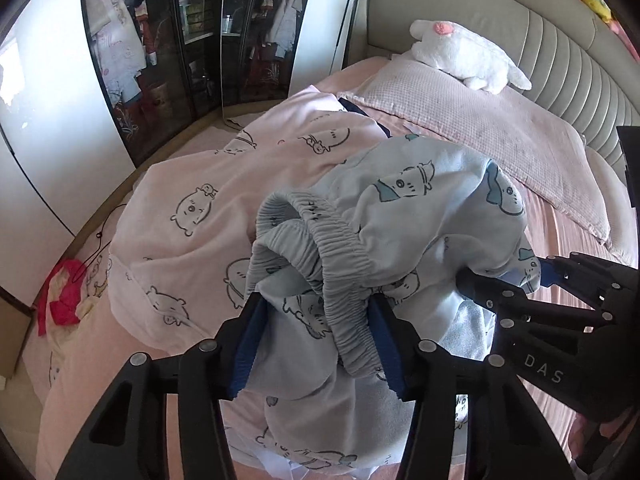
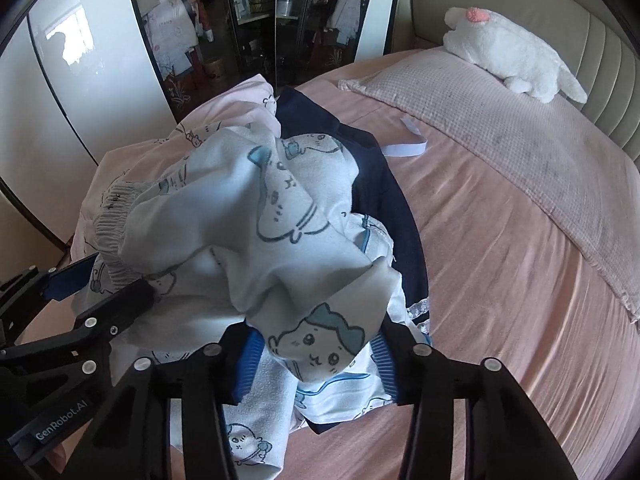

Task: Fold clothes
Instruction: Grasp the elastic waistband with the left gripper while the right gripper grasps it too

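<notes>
Left wrist view first: we see the left claw (image 1: 316, 340) with its blue pads part-closed on the bunched elastic waistband of the pale blue pyjama trousers (image 1: 420, 208), fabric pressed between them. The trousers sit heaped on a pink printed garment (image 1: 200, 208), all of it on the bed (image 1: 560, 240). To the right, the right claw (image 1: 500, 276) bites into the same blue cloth, and we read "DAS" on its black body.

Over on the right wrist view, the right claw (image 2: 316, 356) is likewise part-closed, pads squeezing a fold of the trousers (image 2: 240, 208) printed with a blue-eared cartoon face. The other claw's frame at lower left carries the label "GenRobot.AI".

The one container in sight is the glass-fronted wardrobe (image 2: 260, 12), holding hanging clothes and some boxes on shelves; their detail is too dark to read. A navy garment (image 2: 384, 200) lies mostly buried under the pile. A white plush toy (image 2: 512, 52) rests on the pillow (image 2: 520, 152). A small tag inside the waistband is too tiny for us to make out.
</notes>
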### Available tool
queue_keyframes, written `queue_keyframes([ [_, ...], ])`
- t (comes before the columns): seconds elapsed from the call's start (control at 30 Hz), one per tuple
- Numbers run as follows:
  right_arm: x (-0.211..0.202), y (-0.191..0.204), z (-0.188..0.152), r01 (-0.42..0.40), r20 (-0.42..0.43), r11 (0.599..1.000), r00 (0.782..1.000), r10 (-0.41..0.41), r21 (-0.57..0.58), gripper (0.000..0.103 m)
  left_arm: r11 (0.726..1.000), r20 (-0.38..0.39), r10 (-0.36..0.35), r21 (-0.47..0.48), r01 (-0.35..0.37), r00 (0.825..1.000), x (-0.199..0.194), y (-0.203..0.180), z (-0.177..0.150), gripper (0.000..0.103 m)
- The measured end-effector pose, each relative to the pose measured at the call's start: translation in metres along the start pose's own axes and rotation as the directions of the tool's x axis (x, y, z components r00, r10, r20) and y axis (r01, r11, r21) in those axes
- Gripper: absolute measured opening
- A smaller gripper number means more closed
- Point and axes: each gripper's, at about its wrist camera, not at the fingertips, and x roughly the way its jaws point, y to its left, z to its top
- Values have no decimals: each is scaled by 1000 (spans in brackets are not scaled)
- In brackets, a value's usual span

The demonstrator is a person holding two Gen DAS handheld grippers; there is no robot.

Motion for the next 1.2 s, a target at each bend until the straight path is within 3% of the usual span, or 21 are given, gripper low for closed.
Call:
queue_keyframes([
  [0.07,-1,5,-2,4,8,1000,1000,-3,-25,34,1000,-15,-26,-2,26,1000,4,0,1,25],
  [0.17,-7,10,-4,4,30,999,1000,-2,-47,24,999,-23,-41,6,41,999,3,-3,2,18],
  [0.3,-21,8,-4,-14,47,999,999,16,-44,14,995,-14,-98,-2,98,995,-13,-10,2,14],
  [0.4,-40,-1,-8,-30,65,999,997,31,-19,13,989,0,-144,22,144,990,-30,-23,3,14],
  [0.57,-79,-17,-23,13,88,999,996,-10,-41,13,965,4,-241,103,240,970,-58,-65,4,14],
  [0.7,-113,-52,-54,50,81,998,995,-53,43,13,924,-15,-333,193,330,943,-79,-120,-4,14],
  [0.93,-189,-153,-139,165,29,939,983,-183,301,17,803,-133,-487,320,502,863,-106,-234,-42,14],
  [1.1,-222,-219,-204,265,-59,866,962,-266,424,35,752,-188,-514,370,546,837,-112,-304,-73,14],
  [1.2,-240,-242,-229,308,-71,841,948,-309,445,37,730,-196,-525,397,556,829,-117,-331,-82,14],
])
